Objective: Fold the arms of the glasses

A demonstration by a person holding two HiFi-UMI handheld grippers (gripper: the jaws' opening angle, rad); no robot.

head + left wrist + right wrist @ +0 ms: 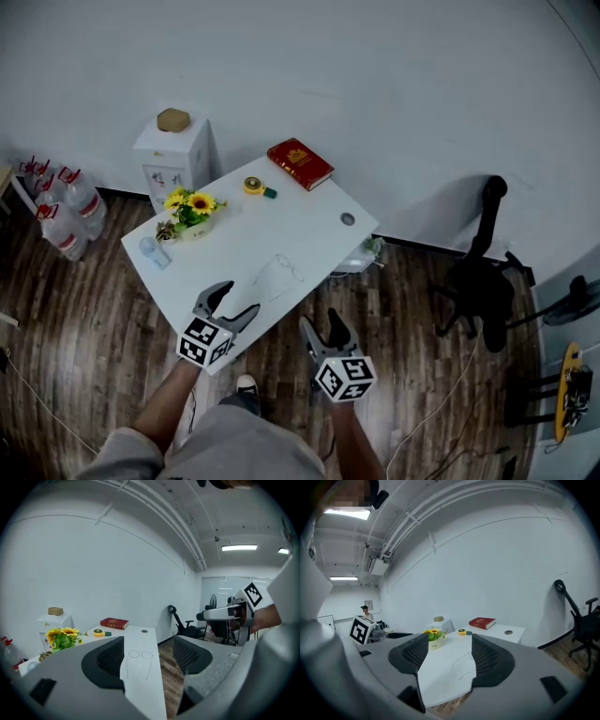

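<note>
— What do the two tools look like?
— The left gripper (234, 302) and the right gripper (322, 326) each have two curved grey jaws, lined on the inner faces with black meshed pads (111, 657). Behind each pair of jaws sits a cube (204, 340) with black-and-white square markers.
— And the person?
— Light grey clothing (234, 441) behind the cubes, and a white-toed shoe (247, 384) between the two grippers.

Ceiling strip lights (239, 548) cast an even, dim wash, the white desk (281, 225) brightest against the dark floor (84, 309). Both gripper views bow toward black corners, the near jaws soft; a chair (483, 281) throws a faint shadow on the wall (375, 75).
</note>
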